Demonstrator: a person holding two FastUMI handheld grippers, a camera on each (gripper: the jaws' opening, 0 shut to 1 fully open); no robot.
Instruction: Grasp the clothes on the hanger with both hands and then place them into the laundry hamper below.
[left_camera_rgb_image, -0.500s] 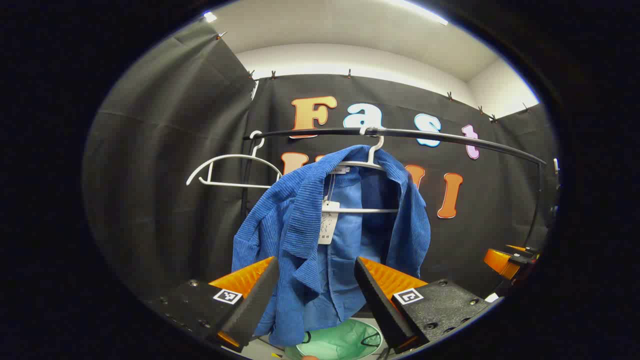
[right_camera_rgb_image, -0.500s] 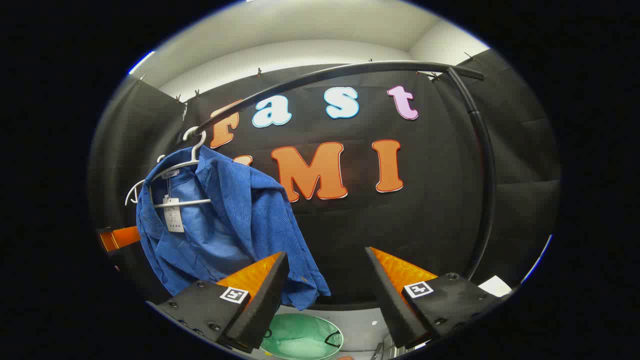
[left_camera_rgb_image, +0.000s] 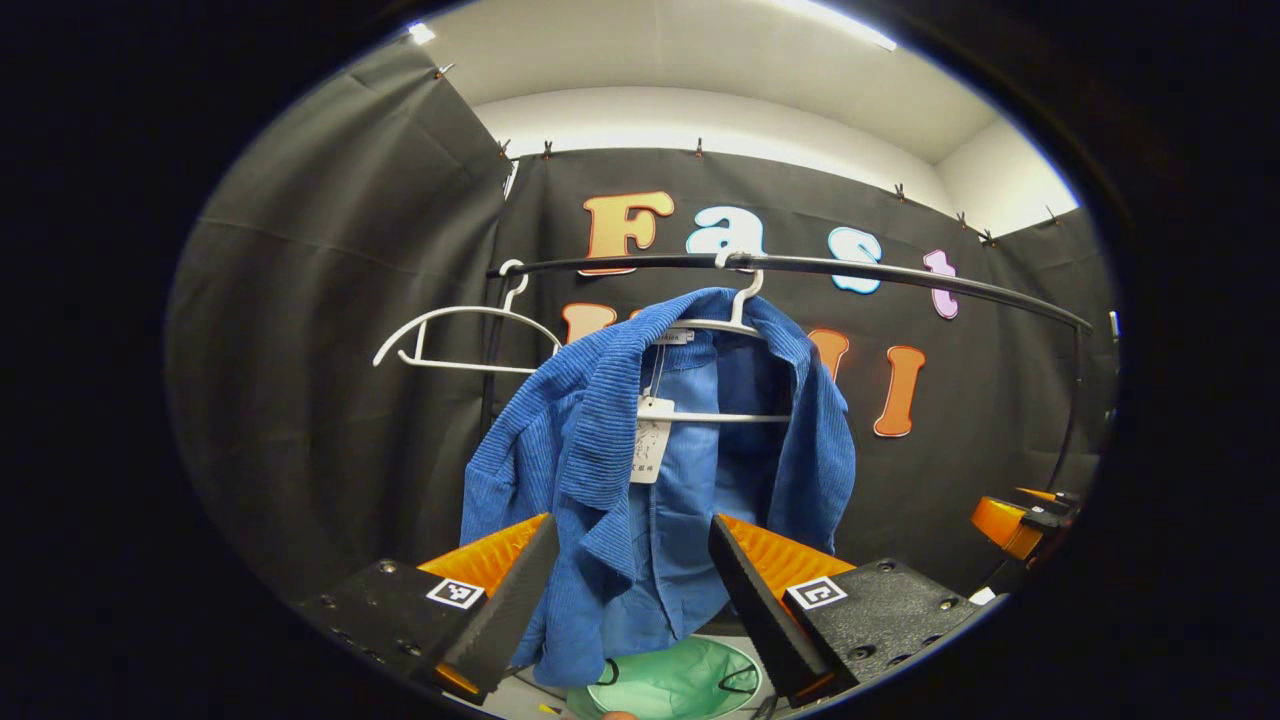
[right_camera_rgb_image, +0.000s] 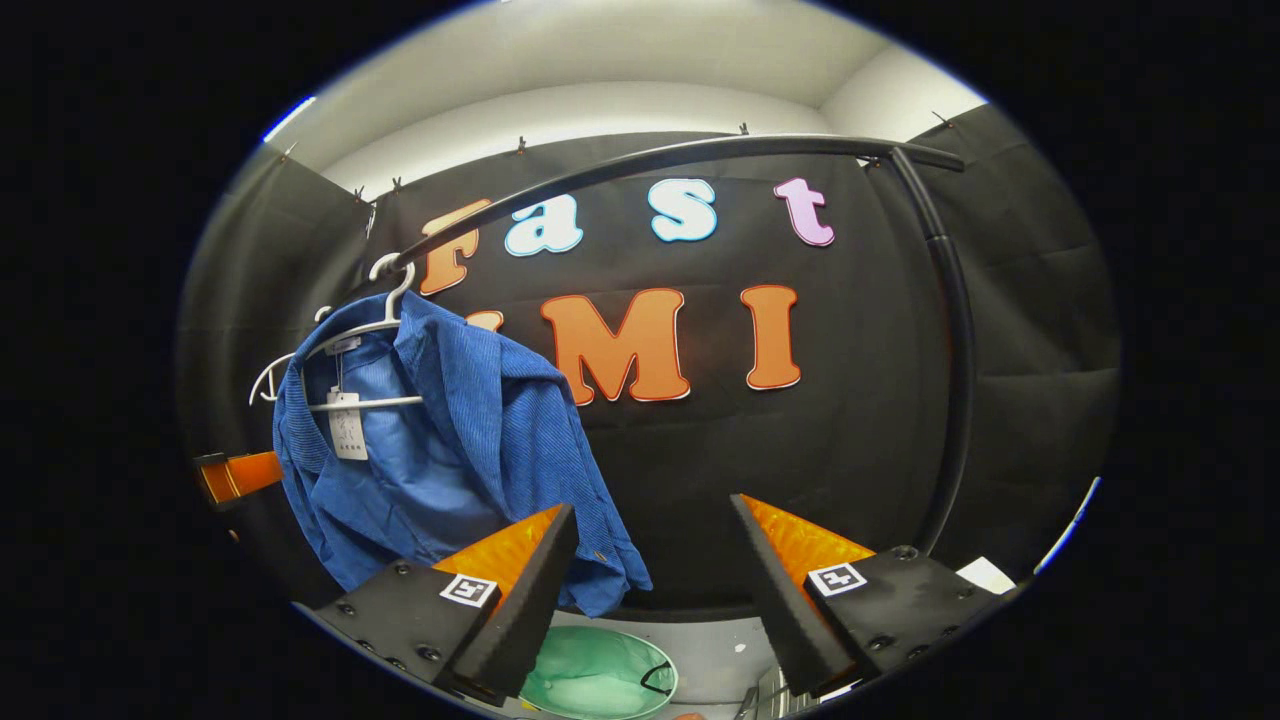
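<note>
Hanging from a black rail (left_camera_rgb_image: 850, 268) are two white hangers: one bare hanger (left_camera_rgb_image: 465, 335) and one hanger (left_camera_rgb_image: 735, 320) carrying a single blue jacket (left_camera_rgb_image: 640, 480) with a paper tag (left_camera_rgb_image: 650, 450). One green hamper (left_camera_rgb_image: 675, 685) sits on the floor right below the jacket. The left gripper (left_camera_rgb_image: 630, 590) faces the jacket's lower front, its jaws apart and holding nothing. The right gripper (right_camera_rgb_image: 650, 580) sits to the jacket's right, jaws also apart, empty, with the jacket (right_camera_rgb_image: 450, 450) hanging just beyond one finger.

Seemingly a recording booth: black cloth walls (left_camera_rgb_image: 330, 330), clothes rail (right_camera_rgb_image: 700, 150).
</note>
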